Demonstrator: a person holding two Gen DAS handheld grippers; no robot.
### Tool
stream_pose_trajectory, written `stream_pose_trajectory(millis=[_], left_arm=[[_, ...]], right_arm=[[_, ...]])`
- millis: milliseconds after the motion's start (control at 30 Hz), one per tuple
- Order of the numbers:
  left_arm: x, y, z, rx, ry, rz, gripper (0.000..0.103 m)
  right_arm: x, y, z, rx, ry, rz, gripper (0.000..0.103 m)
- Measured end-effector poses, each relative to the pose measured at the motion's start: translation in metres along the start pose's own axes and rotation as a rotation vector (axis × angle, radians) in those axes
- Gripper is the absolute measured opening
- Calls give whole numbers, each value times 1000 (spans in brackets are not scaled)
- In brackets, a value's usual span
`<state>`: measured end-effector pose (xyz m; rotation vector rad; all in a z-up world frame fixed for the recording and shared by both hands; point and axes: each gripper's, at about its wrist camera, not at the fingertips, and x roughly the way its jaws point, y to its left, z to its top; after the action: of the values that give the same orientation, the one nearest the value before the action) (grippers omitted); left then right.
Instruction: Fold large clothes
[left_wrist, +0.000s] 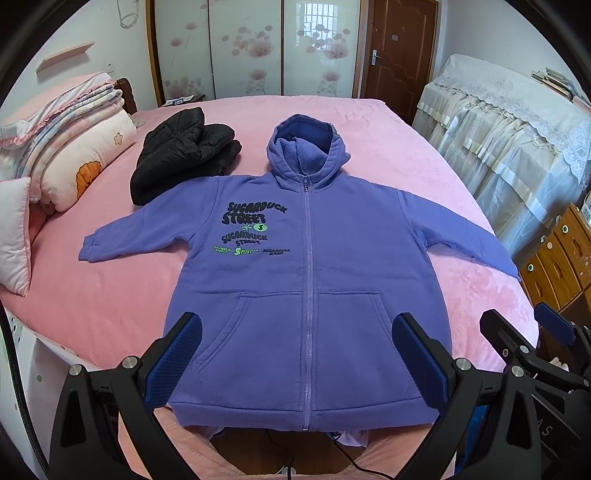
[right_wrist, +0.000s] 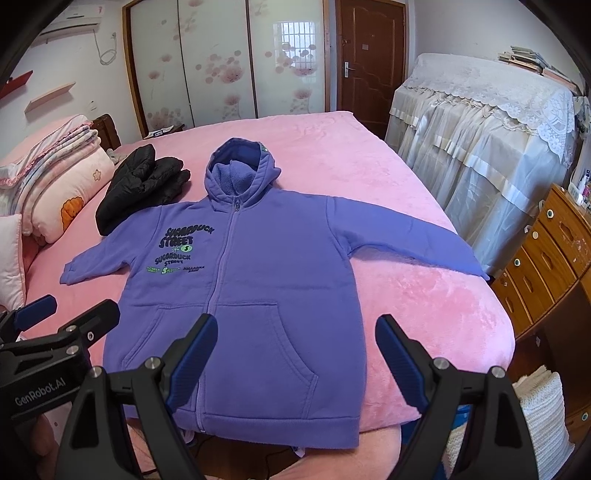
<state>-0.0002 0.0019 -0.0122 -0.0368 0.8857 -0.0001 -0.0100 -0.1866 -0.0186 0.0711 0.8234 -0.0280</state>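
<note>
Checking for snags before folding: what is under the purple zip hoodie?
The purple zip hoodie lies flat on the pink plush bedspread. Pale fabric peeks below its hem. Anything else beneath is covered.

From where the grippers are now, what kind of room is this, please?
Most likely a home bedroom. A purple zip hoodie lies spread on a bed with a pink blanket; folded quilts are stacked at its side, and a sliding-door wardrobe stands behind.
</note>
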Motion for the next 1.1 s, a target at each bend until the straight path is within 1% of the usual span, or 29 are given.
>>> stream_pose_trajectory(millis=[1100], left_arm=[[2,3,-4,3,13,7,102]], right_arm=[[7,1,-5,5,20,12,88]])
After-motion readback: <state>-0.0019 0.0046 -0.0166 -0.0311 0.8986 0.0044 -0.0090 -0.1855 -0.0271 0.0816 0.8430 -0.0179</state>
